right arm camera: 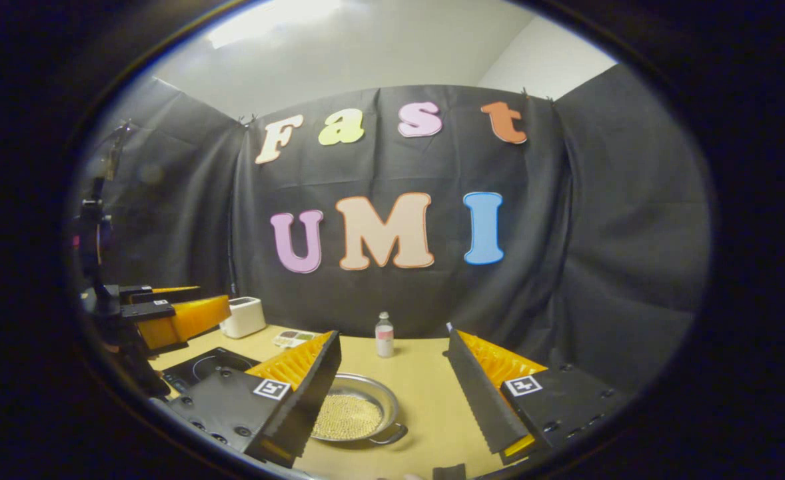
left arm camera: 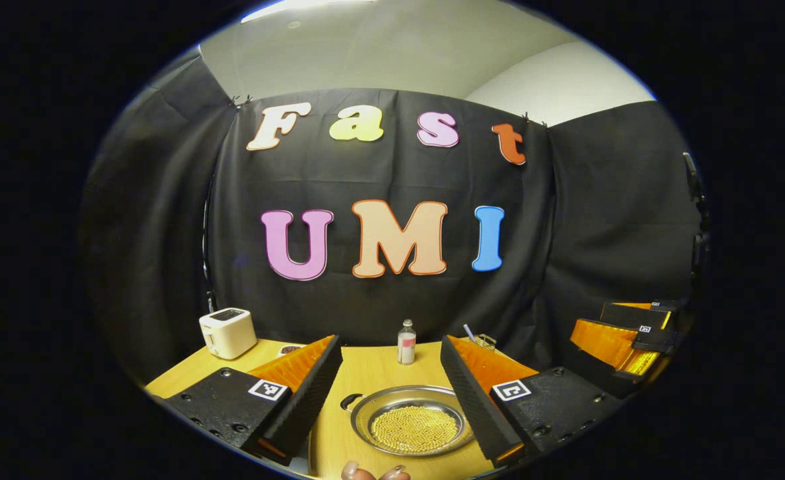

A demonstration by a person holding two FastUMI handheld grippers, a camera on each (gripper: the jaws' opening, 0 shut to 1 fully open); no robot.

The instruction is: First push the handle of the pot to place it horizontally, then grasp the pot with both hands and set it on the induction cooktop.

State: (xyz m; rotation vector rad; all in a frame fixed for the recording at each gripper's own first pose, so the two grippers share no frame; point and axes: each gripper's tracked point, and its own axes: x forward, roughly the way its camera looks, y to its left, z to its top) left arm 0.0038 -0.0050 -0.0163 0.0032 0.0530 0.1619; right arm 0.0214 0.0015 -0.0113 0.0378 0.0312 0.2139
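One pot, one bottle, one toaster — two claws.

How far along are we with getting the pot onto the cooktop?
Nothing looks done yet. The pot, full of small yellow beads, sits on the wooden table, off the induction cooktop. Both the left claw and right claw hang open above it, gripping nothing. Pushing the handle, grasping and lifting remain.

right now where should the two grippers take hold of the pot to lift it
Grip the pot by its two small loop handles, on opposite sides of the rim: left gripper on the one visible at, right gripper on the one at. The pot is wide, shallow and full of small beads, so coming in level from each side should keep it from tipping.
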